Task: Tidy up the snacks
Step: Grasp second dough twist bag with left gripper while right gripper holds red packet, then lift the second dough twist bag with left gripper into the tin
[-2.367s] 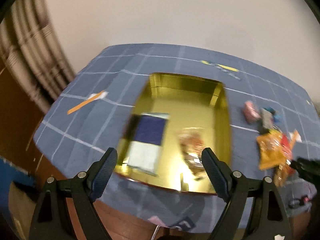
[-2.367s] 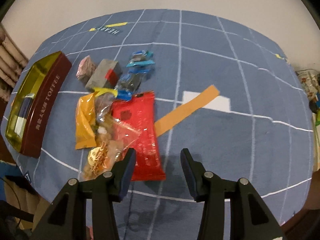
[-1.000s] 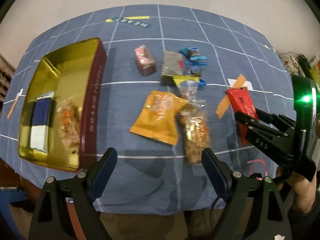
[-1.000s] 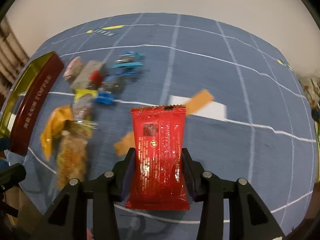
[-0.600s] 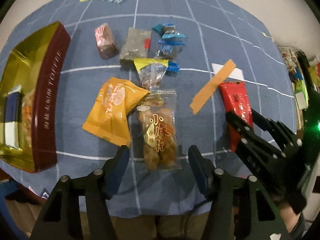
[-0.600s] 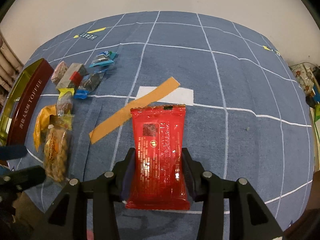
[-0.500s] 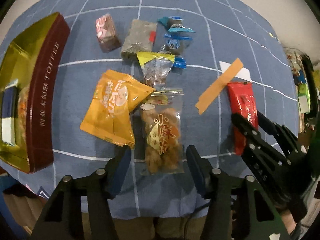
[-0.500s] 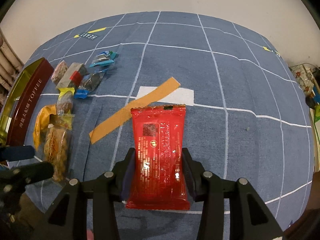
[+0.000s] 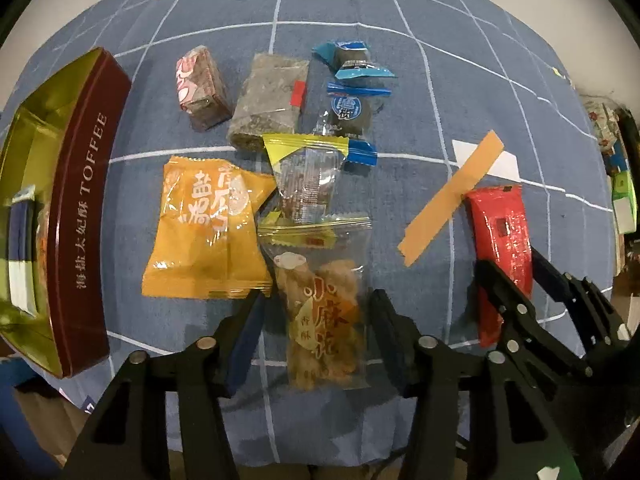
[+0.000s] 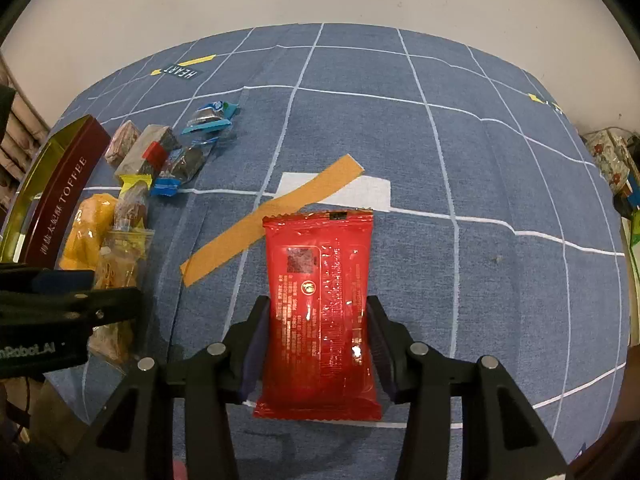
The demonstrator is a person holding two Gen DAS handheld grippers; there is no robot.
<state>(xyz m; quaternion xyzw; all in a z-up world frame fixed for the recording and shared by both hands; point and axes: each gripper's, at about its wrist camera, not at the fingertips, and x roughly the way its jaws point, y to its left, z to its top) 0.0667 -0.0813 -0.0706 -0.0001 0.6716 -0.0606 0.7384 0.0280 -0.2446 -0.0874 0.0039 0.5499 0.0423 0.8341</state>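
Observation:
My right gripper (image 10: 318, 344) is shut on a red snack packet (image 10: 319, 296), held above the blue cloth; both also show in the left wrist view (image 9: 500, 232). My left gripper (image 9: 318, 332) is open, its fingers on either side of a clear bag of fried snacks (image 9: 322, 312) lying on the cloth. Beside the bag lie an orange packet (image 9: 204, 228), a yellow-topped clear packet (image 9: 306, 176), a grey bar (image 9: 268, 100), a pink-wrapped block (image 9: 200, 88) and blue-wrapped candies (image 9: 352, 92). The gold toffee tin (image 9: 86, 208) at the left holds a blue packet and another snack.
A strip of orange tape (image 9: 452, 196) on a white patch lies between the snack pile and the red packet. The table's front edge is just below my grippers. Clutter (image 9: 620, 184) stands beyond the table's right edge.
My left gripper has moved from over the tin to the snack pile, come down, and narrowed around the clear bag. My right gripper has closed on the red packet and lifted it.

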